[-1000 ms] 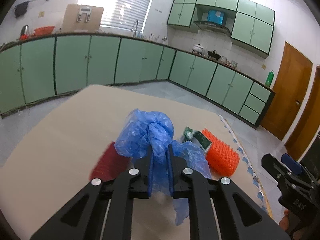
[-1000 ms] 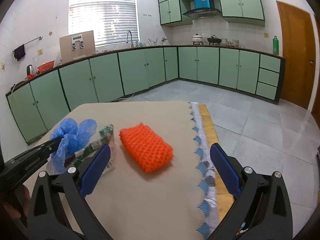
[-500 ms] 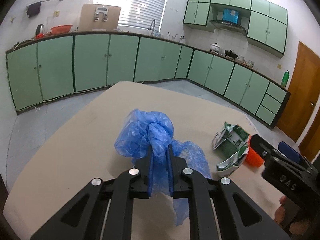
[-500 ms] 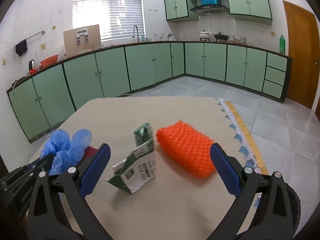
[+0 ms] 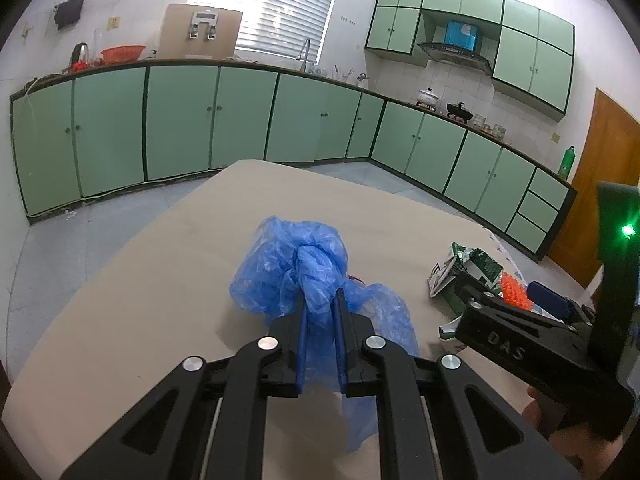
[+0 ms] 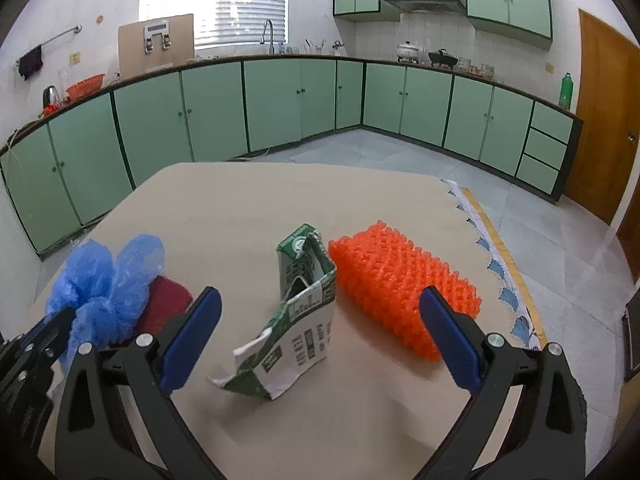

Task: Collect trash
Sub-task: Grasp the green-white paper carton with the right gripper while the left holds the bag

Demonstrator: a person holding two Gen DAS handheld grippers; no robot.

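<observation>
Carton [image 6: 298,320], torn & light, prob crushes easy, stands on worktop [image 6: 240,200] btwn spread jaws of right tool [image 6: 316,324] — grab flat sides; left tool [image 5: 320,308] clenched on blue bag [image 5: 296,264].

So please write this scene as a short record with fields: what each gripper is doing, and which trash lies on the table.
left gripper: shut on blue plastic bag
right gripper: open, the carton in front, between its fingers
carton: green and white, torn open, on the table
orange mesh piece: on the table, right of the carton
red item: partly hidden behind the blue plastic bag; cannot tell what it is
</observation>
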